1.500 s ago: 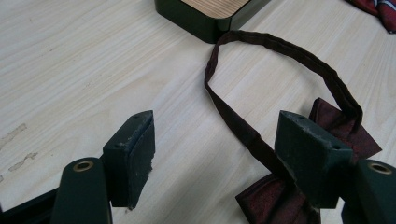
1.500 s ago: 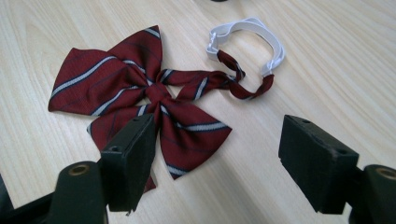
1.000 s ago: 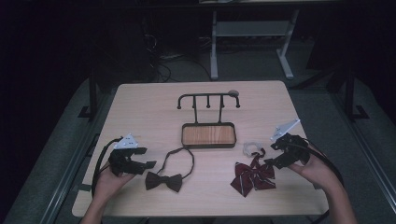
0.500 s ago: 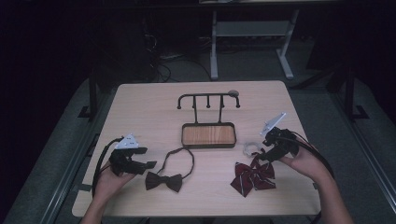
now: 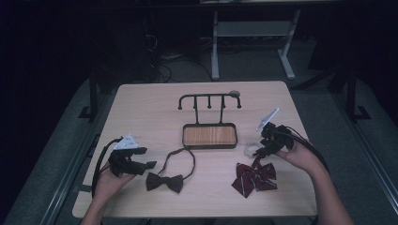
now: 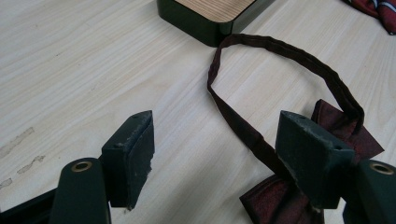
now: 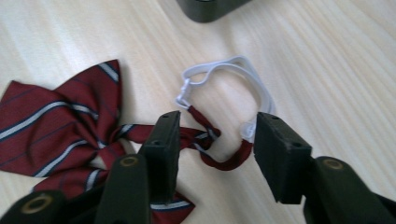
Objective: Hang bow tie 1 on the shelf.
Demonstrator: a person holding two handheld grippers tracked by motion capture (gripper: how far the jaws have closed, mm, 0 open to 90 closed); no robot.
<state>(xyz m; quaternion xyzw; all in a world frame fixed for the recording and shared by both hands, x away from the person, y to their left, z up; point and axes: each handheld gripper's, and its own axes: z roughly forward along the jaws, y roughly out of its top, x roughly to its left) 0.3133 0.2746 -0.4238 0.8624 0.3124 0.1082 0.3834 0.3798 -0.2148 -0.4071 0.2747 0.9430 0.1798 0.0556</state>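
A dark bow tie [image 5: 164,182] lies at the front left of the table, its neck strap [image 5: 180,158] looped toward the stand. My left gripper [image 5: 149,165] rests just left of it, open; in the left gripper view the jaws [image 6: 217,130] straddle bare table and the strap [image 6: 280,46], with the bow [image 6: 268,203] by the right pad. A red striped bow tie [image 5: 255,177] lies at the front right, its white elastic strap [image 5: 250,148] behind it. My right gripper [image 5: 257,151] hovers open over that strap [image 7: 233,70], beside the striped bow [image 7: 56,126].
A black hook stand [image 5: 209,99] with a wood-topped base [image 5: 209,136] sits mid-table, just beyond both ties. Its base corner [image 6: 210,14] is close ahead of the left gripper. A small round disc [image 5: 234,93] lies by the stand's top right. Dark floor and desk legs lie beyond the table.
My right gripper has moved left and slightly away from the person, ending over the striped tie's strap. The left gripper and both ties have stayed put.
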